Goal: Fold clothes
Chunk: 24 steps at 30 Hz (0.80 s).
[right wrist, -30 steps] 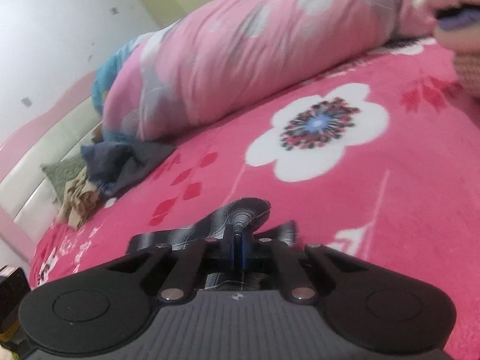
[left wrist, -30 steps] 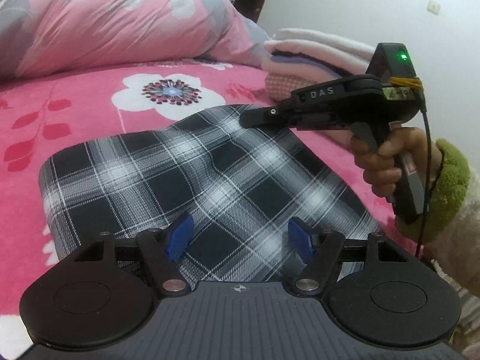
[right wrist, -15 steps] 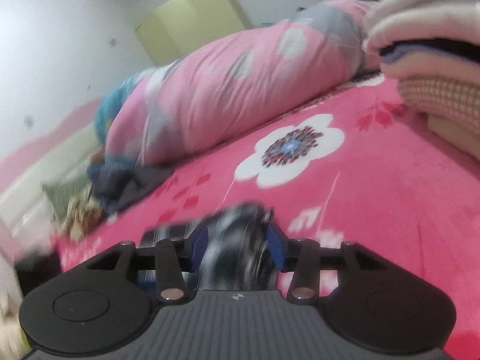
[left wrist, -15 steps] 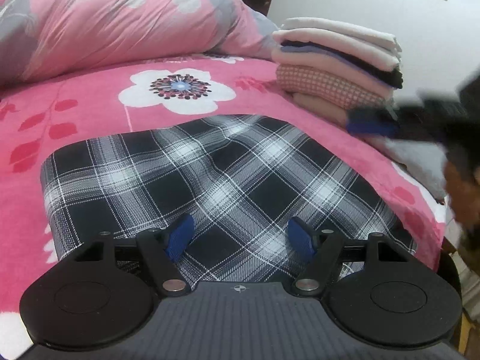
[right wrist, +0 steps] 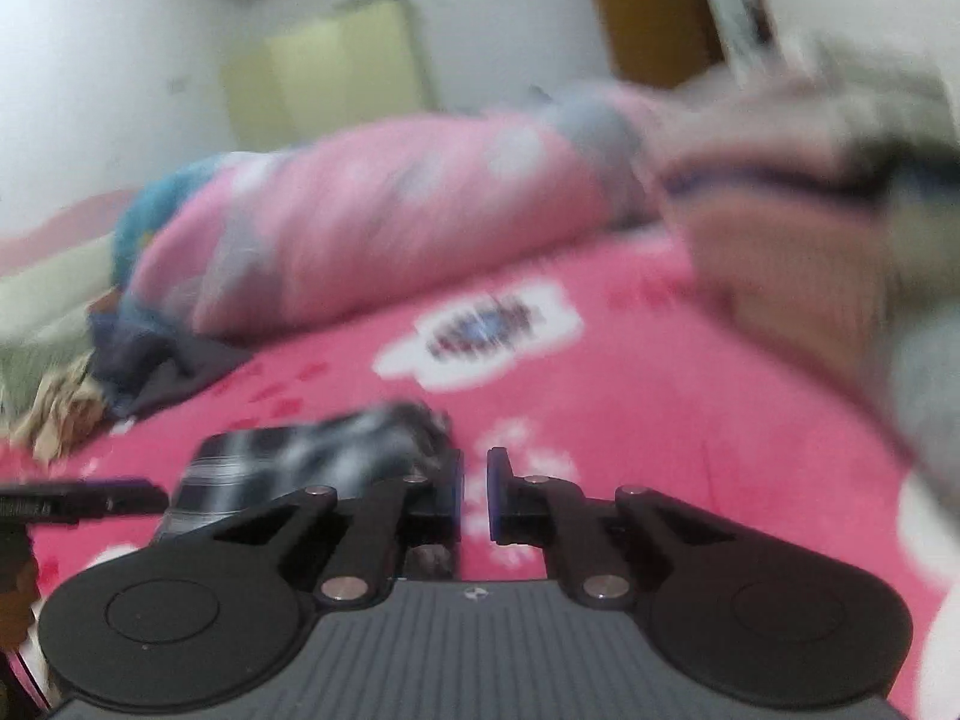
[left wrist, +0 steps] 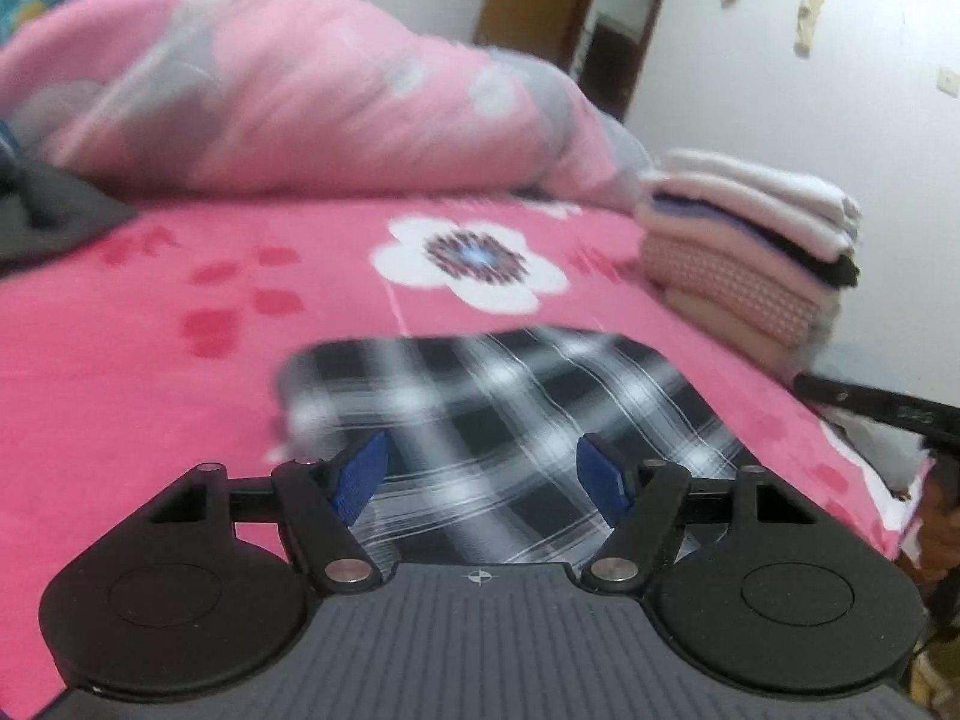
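No lettering can be read anywhere; both views are motion-blurred.

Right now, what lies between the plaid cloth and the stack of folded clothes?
Only bare pink bedspread separates the plaid cloth from the stack of folded clothes; the left wrist view shows this best.

Folded stack (right wrist: 798, 192) motion-blurred, rt view
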Tool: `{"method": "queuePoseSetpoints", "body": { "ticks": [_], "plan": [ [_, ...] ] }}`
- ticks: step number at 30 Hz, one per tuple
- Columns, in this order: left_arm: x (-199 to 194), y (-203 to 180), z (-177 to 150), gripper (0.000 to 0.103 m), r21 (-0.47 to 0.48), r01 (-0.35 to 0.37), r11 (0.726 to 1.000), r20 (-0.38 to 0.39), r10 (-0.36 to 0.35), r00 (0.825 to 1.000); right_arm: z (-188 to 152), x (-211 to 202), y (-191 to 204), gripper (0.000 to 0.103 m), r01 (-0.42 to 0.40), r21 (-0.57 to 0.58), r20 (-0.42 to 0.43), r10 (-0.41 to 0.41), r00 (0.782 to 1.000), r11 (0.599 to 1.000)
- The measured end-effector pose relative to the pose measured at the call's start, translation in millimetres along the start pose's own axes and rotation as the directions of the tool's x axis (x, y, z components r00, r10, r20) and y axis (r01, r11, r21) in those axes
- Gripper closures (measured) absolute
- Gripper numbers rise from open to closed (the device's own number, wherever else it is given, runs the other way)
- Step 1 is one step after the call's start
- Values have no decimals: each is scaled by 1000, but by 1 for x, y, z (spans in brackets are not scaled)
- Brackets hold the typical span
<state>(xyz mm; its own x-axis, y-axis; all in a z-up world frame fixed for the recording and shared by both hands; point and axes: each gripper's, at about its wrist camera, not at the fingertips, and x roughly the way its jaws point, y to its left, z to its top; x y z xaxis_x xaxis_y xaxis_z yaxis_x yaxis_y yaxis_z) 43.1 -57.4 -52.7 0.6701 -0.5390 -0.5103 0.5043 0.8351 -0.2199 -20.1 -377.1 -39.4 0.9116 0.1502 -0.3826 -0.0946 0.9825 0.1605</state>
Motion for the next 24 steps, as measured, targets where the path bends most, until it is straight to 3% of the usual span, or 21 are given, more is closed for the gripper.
{"method": "queuePoseSetpoints", "body": {
  "ticks": [2,4,9,11,17,19,21,22,24],
  "plan": [
    [-12,4,-3,33,-8,-18,1000,22,19,1000,-1,-8,29,95,-15,-164,42,22,999,986],
    [-11,4,-8,33,-16,-16,1000,9,16,1000,-9,0,51,96,-37,-264,26,46,999,964],
    [-8,9,-18,33,-46,-14,999,-28,13,1000,-55,57,55,96,-25,-331,-141,-24,990,943],
    [-7,10,-23,33,-58,-14,998,-42,11,999,-38,54,64,96,-19,-382,-174,-51,983,924],
    [-2,18,-26,33,-94,-17,995,-55,12,998,22,49,83,96,-14,-348,-52,-4,999,937],
    [1,20,-27,31,-115,-16,993,-63,9,998,15,73,78,96,-28,-323,-102,-5,995,946],
    [3,23,-28,31,-136,-24,990,-76,13,997,-10,105,65,97,5,-336,-205,-78,976,942],
    [2,25,-28,31,-146,-27,989,-77,16,997,-20,115,56,97,11,-324,-223,-88,971,946],
    [-5,30,-27,31,-162,-32,986,-57,23,998,-8,112,54,97,13,-282,-231,-81,970,959]
  ]
}}
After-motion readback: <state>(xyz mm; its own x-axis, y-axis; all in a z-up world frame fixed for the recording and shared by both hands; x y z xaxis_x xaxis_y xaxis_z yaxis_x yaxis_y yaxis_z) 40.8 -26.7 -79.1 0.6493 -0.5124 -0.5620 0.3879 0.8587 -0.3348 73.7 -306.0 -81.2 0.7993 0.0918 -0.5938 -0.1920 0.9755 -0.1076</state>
